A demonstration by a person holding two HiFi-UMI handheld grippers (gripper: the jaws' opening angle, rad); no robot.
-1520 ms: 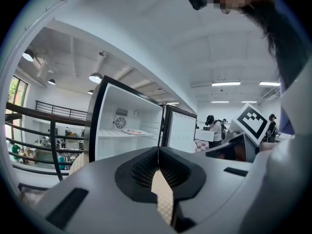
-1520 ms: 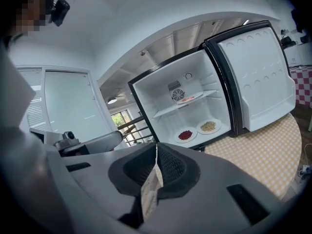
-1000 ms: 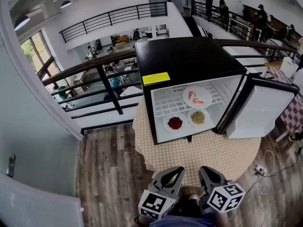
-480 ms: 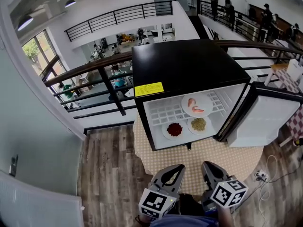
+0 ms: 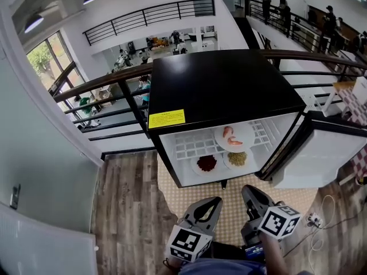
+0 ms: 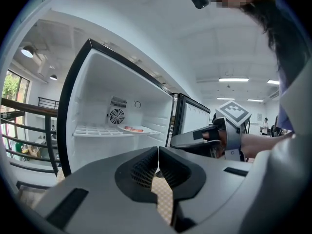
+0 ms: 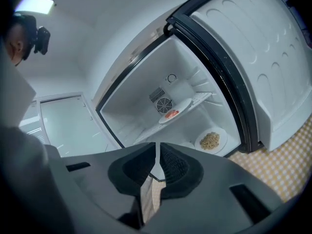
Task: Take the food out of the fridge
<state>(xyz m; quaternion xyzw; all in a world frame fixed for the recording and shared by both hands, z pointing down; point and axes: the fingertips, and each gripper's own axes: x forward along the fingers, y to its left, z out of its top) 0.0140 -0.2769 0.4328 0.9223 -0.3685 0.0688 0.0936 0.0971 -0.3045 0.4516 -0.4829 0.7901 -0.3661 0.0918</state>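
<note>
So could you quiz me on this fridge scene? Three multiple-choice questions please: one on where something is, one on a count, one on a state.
1. Where is the plate with pink food?
A) on the wire shelf
B) on the fridge floor
C) on the table

2. How many plates of food are in the fridge?
A) two
B) three
C) four

3. How is the fridge door?
A) shut
B) swung open
C) taken off

Answers:
1 A, as it sits on the shelf, above the other plates.
2 B, as one is on the shelf, with the red-food plate and the yellowish-food plate below.
3 B, as the door stands out to the side and the white inside shows.
</note>
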